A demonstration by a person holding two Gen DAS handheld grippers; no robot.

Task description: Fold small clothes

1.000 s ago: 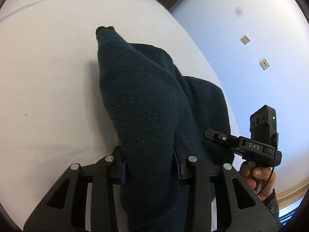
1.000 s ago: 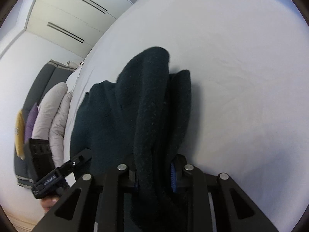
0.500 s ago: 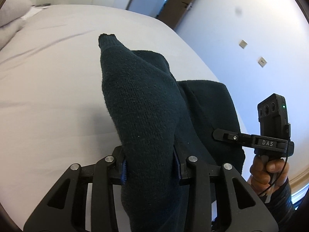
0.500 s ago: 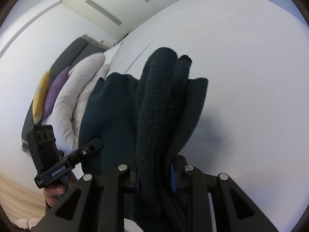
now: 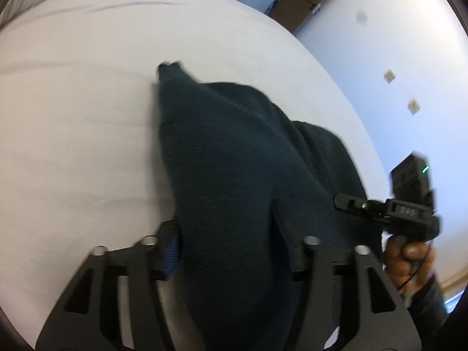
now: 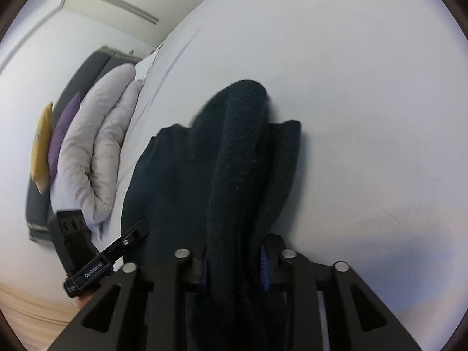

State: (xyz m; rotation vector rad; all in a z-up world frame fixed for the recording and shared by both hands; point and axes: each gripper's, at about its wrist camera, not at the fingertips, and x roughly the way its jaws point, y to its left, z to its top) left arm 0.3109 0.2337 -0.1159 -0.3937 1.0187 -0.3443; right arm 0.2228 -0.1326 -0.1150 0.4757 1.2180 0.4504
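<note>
Your left gripper (image 5: 234,251) holds a bunched edge of the dark cloth (image 5: 234,161), though its fingers (image 5: 169,251) look spread wider than the fold, so you cannot tell how firm the pinch is. Your right gripper (image 6: 234,266) has its fingers (image 6: 264,263) clamped on another fold of the cloth (image 6: 234,161). The cloth drapes centre frame over the white bed (image 5: 73,146). Pillows (image 6: 96,146) lie at the left of the right view.

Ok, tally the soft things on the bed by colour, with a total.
Dark teal: 1, the garment, gripped by both the left gripper and the right gripper
White: 1, the duvet
Purple: 1, a cushion
Yellow: 1, a cushion
Total: 4
</note>
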